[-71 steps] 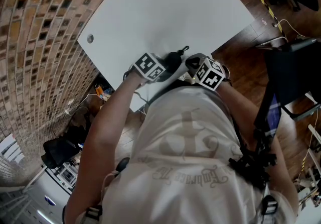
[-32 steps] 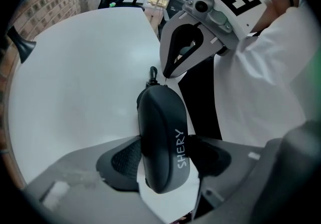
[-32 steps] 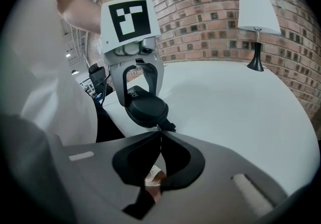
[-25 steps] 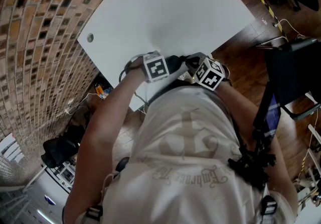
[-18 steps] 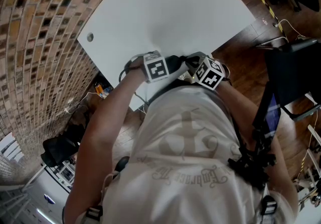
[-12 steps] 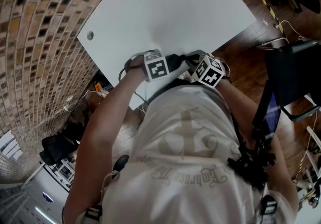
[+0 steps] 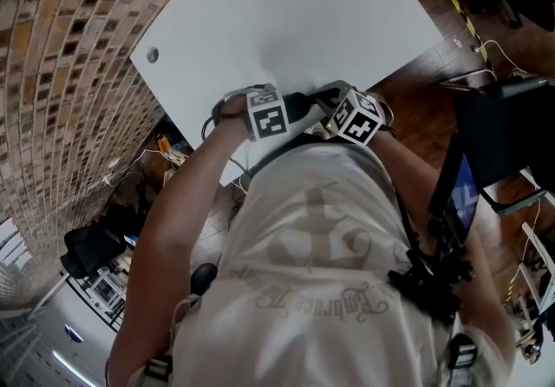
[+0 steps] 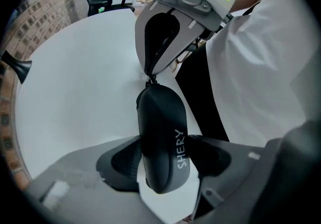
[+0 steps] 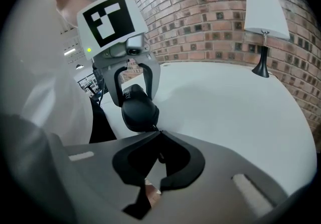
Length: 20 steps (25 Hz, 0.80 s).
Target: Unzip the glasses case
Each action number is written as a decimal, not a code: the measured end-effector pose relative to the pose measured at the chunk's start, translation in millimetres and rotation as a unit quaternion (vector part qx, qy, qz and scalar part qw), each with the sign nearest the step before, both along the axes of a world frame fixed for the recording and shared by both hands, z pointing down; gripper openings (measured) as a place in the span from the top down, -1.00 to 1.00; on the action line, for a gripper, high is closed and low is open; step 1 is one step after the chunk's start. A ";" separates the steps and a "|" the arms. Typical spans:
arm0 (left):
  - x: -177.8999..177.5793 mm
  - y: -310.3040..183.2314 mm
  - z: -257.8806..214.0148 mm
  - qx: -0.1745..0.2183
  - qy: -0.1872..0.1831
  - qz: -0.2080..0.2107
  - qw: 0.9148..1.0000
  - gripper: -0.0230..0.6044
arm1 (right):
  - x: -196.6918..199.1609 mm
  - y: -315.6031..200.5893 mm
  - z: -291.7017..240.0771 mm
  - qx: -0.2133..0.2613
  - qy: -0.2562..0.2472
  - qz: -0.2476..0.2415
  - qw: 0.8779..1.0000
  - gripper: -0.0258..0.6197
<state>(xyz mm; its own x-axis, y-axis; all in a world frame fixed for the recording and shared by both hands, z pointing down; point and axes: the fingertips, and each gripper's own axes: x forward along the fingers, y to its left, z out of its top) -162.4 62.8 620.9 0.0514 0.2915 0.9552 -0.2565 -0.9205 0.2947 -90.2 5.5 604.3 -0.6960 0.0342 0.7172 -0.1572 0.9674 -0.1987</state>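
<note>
Black, matte shell with white lettering on its side: the glasses case sits lengthwise in our left gripper, over the near edge of the white table and close against the person's shirt. We cannot tell whether it rests on the table or hangs just above it.

- Left fingers stand wide and press both flanks of the case at its near half. That is a firm clamp across the body.
- Right gripper comes in from the far end. Its fingers are drawn together at the tips, pinching the small zip pull where it leaves the case's rounded end.

Handling, as we judge it:
- The case looks light and semi-stiff, the kind of shell that gives a little under pressure.
- The surface looks smooth, so it may twist or slide in the clamp once the zip is tugged.
- The hold is best kept on the broad flanks, clear of the zip seam so the slider can pass.
- The pull is tiny and loose-hanging, so it can slip from the pinch easily. A pull along the seam line, not outward, looks safest.
</note>
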 end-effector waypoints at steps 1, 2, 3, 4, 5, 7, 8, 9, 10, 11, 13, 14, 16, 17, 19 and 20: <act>0.3 -0.1 0.0 0.002 0.000 0.000 1.000 -0.06 | -0.4 -0.7 0.0 0.001 0.000 -0.003 1.000 0.90; 0.6 -0.2 0.0 0.003 0.000 -0.001 1.000 -0.06 | -0.9 -1.3 0.1 0.002 0.000 -0.006 1.000 0.90; 1.1 0.1 0.0 0.004 0.001 0.000 1.000 -0.06 | -1.1 -1.9 0.5 0.003 0.001 -0.008 1.000 0.90; 1.7 1.1 0.0 0.005 0.002 0.004 1.000 -0.06 | -1.3 -3.7 1.1 0.003 0.002 -0.006 1.000 0.90; 2.6 2.7 0.1 0.007 0.002 0.013 1.000 -0.05 | -1.0 -8.0 1.7 0.004 0.002 0.001 1.000 0.90; 4.6 5.8 1.3 0.012 -0.002 0.036 0.999 -0.05 | 1.4 -22.8 2.3 0.000 0.001 0.024 1.000 0.91; 4.9 6.4 1.9 0.014 -0.006 0.042 0.999 -0.05 | 3.1 -30.6 1.8 -0.004 0.001 0.034 0.999 0.90; 4.6 6.3 2.1 0.015 -0.009 0.043 0.999 -0.05 | 4.5 -37.1 0.7 -0.010 0.001 0.039 0.999 0.90; 4.0 6.0 2.0 0.014 -0.009 0.039 0.999 -0.05 | 5.5 -41.6 -0.5 -0.015 0.002 0.039 0.999 0.90; 3.3 5.8 1.8 0.014 -0.008 0.034 0.999 -0.05 | 6.4 -44.2 -1.4 -0.018 0.001 0.035 0.999 0.90; 2.8 4.6 1.6 0.013 -0.002 0.014 1.000 -0.04 | 9.4 -45.6 -2.1 -0.018 0.001 0.025 1.000 0.90; 2.2 2.9 1.5 0.013 0.002 -0.001 1.000 -0.04 | 10.9 -45.7 -2.0 -0.017 0.000 0.025 1.000 0.90; -1.4 -2.4 1.0 0.016 0.007 -0.031 0.999 -0.04 | 12.8 -46.1 -1.6 -0.018 -0.004 0.034 0.999 0.90; -4.5 -5.8 1.0 0.019 0.007 -0.043 0.999 -0.05 | 13.2 -45.6 -1.6 -0.019 -0.008 0.040 0.999 0.90; -12.7 -15.0 1.2 0.028 0.003 -0.066 0.997 -0.05 | 14.5 -43.0 -1.5 -0.020 -0.012 0.050 0.998 0.90; -17.8 -20.4 0.3 0.031 -0.001 -0.080 0.996 -0.05 | 15.5 -41.6 -1.6 -0.019 -0.014 0.053 0.998 0.90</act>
